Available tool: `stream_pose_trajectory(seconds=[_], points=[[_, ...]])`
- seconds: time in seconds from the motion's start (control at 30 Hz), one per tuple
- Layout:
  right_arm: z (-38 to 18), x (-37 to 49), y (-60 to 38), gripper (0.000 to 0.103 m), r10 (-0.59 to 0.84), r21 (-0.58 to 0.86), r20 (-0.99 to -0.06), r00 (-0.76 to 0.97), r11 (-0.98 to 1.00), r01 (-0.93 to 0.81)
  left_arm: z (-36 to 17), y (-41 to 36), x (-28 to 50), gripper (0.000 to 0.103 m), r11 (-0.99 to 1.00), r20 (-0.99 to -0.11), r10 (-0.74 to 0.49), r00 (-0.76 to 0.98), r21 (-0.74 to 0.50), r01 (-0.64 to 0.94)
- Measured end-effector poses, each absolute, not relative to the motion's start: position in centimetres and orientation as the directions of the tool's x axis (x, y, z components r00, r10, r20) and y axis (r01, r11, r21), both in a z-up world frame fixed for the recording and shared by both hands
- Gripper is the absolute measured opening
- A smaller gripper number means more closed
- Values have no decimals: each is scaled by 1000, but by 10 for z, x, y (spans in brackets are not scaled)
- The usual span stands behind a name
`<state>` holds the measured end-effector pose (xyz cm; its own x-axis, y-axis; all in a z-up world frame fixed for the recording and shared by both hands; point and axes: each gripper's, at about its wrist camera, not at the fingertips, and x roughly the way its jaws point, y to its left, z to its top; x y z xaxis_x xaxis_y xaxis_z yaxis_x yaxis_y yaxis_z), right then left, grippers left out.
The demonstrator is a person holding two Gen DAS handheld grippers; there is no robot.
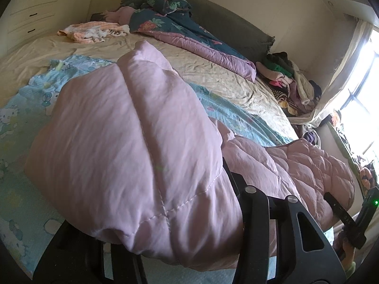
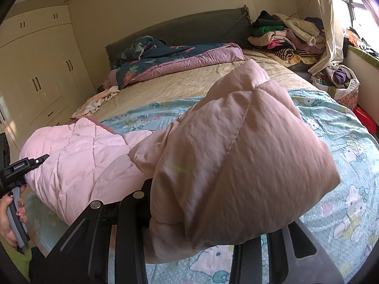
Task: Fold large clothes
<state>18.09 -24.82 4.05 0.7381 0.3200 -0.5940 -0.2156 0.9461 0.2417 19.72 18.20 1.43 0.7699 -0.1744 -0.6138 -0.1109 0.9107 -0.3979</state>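
A pink quilted padded coat [image 1: 132, 142] lies across the near edge of the bed and is lifted at both ends. My left gripper [image 1: 165, 243] is shut on one bulky end of it, which fills the left wrist view and hides the fingertips. My right gripper [image 2: 194, 241] is shut on the other end [image 2: 236, 165], held up above the blue cartoon-print sheet [image 2: 343, 161]. The middle of the coat [image 2: 78, 156] sags between them. The left gripper's handle and the hand on it show in the right wrist view [image 2: 16, 184].
The bed [image 1: 213, 75] has a beige cover, a dark floral quilt [image 1: 175, 26] by the grey headboard, a small striped garment [image 1: 92, 30] and a clothes pile [image 2: 286, 35] in the far corner. Cupboards [image 2: 35, 75] stand on one side, a curtain and window [image 1: 360, 90] on the other.
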Motion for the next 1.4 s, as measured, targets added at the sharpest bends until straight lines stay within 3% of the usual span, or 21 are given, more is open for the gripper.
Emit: stream_pose_trajectory(seconds=[0.83, 1.4], points=[[22, 140, -251, 33, 287, 232, -618, 732, 956, -179, -22, 195, 149, 39, 917, -634, -187, 750, -386, -97], [-19, 133, -259, 40, 271, 258, -663, 698, 958, -126, -51, 195, 130, 46, 919, -651, -169, 740, -376, -121]])
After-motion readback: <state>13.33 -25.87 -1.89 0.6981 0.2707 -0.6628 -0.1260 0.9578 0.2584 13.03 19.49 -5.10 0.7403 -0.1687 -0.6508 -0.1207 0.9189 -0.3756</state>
